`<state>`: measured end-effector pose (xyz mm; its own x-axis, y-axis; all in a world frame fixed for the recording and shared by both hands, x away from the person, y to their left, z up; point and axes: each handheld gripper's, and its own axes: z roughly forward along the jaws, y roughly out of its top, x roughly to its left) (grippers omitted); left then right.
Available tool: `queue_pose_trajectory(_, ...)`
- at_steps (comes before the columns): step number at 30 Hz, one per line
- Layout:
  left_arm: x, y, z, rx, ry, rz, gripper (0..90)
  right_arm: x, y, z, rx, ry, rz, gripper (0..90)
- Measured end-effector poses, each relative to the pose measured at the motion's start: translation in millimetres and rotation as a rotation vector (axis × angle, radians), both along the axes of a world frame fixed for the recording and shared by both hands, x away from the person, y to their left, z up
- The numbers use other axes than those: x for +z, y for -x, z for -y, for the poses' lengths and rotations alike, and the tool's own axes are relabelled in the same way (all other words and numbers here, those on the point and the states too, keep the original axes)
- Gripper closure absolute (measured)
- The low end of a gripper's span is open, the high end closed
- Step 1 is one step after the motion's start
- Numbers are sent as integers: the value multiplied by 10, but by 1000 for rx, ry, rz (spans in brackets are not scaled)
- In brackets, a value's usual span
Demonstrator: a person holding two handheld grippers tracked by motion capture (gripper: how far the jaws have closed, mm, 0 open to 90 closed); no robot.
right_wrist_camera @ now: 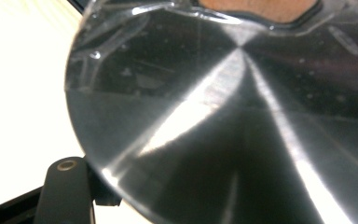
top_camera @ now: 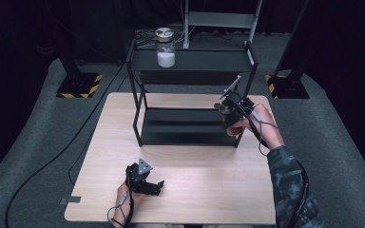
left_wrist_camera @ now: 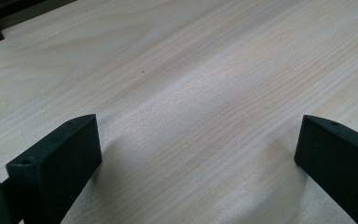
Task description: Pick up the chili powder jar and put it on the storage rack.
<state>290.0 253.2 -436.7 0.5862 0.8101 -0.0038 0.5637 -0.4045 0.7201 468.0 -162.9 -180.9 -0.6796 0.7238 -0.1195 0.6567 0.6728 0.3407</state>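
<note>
Right hand-held gripper (top_camera: 229, 114) was clamped on a round metal disc (right_wrist_camera: 242, 116). Its jaws were drawn in as far as the piece let them, and one black jaw showed at the disc's lower left edge in the right gripper view. The brushed face lay so close to that camera that I could not tell whether it was a loose lid or the top of a container. A clear rim seemed to run along its far edge.

In the high view the held piece hung at the right end of the black rack (top_camera: 138, 95), in front of the right near post and above the lower shelf (top_camera: 180, 126), apart from the counter (top_camera: 195, 190). The step in hand looked like carrying the disc at that end of the rack.

To do it well, the grip needed to stay firm and even, since a smooth metal edge slips easily between two flat pads. The wrist needed to keep the face steady, not let it swing. The path had to stay clear of the post and the underside of the upper shelf, where a jar (top_camera: 165, 47) part-filled with white powder stood at the far left.

The left hand-held gripper (top_camera: 154, 186) rested low on the near side of the counter. Its jaws stood wide apart with bare wood between them, well away from the rack, and it was best kept there.
</note>
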Motion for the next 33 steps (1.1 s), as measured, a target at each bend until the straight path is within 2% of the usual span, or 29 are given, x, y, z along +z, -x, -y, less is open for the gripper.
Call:
queue_pose_trajectory(7,1,-1,0,-1,-1,0,0,91,3,5,1,4,12,303)
queue_pose_trajectory(33,1,-1,0,-1,-1,0,0,588,30,-35,-16,14,70,303)
